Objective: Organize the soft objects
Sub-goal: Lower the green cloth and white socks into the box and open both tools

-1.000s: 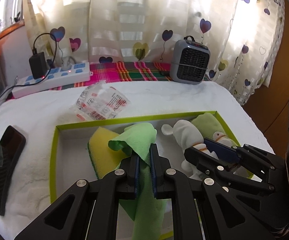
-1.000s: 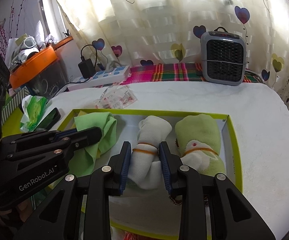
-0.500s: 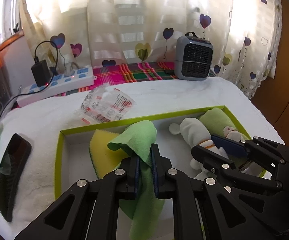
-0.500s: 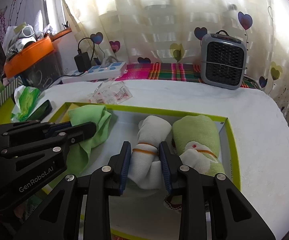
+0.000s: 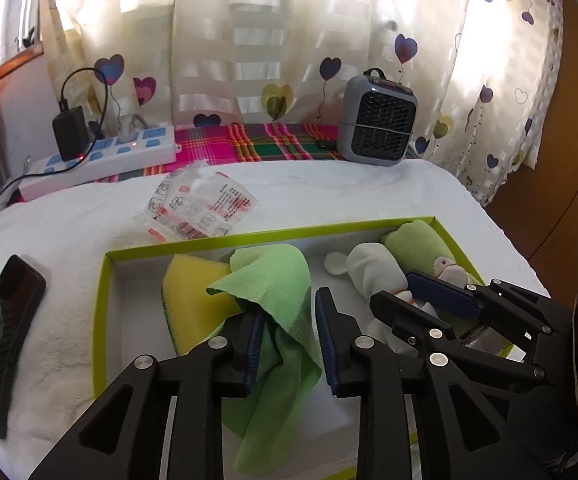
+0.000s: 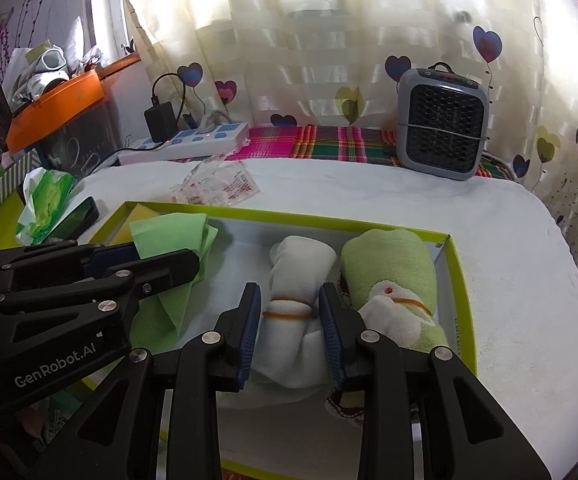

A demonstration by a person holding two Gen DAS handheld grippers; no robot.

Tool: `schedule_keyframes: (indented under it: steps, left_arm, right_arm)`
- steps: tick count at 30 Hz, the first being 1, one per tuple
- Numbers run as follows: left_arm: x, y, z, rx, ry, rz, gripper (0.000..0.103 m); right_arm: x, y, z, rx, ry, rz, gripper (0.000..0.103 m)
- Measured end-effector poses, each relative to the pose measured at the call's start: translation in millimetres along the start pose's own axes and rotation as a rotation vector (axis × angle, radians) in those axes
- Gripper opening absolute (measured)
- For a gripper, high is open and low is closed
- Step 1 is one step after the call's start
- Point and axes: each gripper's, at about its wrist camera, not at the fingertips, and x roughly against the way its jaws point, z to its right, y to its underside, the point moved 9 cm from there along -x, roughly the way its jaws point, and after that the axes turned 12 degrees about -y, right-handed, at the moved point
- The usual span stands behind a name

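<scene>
A lime-rimmed shallow box [image 5: 101, 304] [image 6: 463, 292] lies on the white towel. In it are a yellow sponge [image 5: 193, 300], a green cloth [image 5: 277, 280] [image 6: 173, 236], a white rolled towel [image 6: 297, 280] [image 5: 373, 268] with a rubber band, and a green rolled towel [image 6: 393, 264] [image 5: 417, 240]. My left gripper [image 5: 289, 332] is open, its jaws apart around the green cloth, which drapes between them. My right gripper [image 6: 289, 320] is open, its pads on either side of the white rolled towel, which rests in the box.
A plastic wrapper [image 5: 197, 208], a black phone [image 5: 5, 332], a power strip [image 5: 101, 160] with a charger and a grey heater [image 5: 377, 120] sit around the box. A green tissue pack [image 6: 45, 200] lies at the left. The table drops off at the right.
My left gripper has opened and released the green cloth, which now drapes loosely between the jaws. My right gripper's jaws have widened slightly around the white rolled towel.
</scene>
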Motion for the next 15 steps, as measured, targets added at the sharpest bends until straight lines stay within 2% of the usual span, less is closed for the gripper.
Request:
schedule_keyframes:
  steps: [4,15]
  left_arm:
    - [1.2,0.8,-1.2,-0.007,-0.017,0.001,0.029]
    - [6.1,2.8,-7.7,0.008,-0.021,0.002,0.039]
  right_arm:
    - [-0.1,-0.2,0.9,0.003,0.006,0.001,0.032]
    - [7.9,0.9,3.6,-0.014,0.015,0.02,0.044]
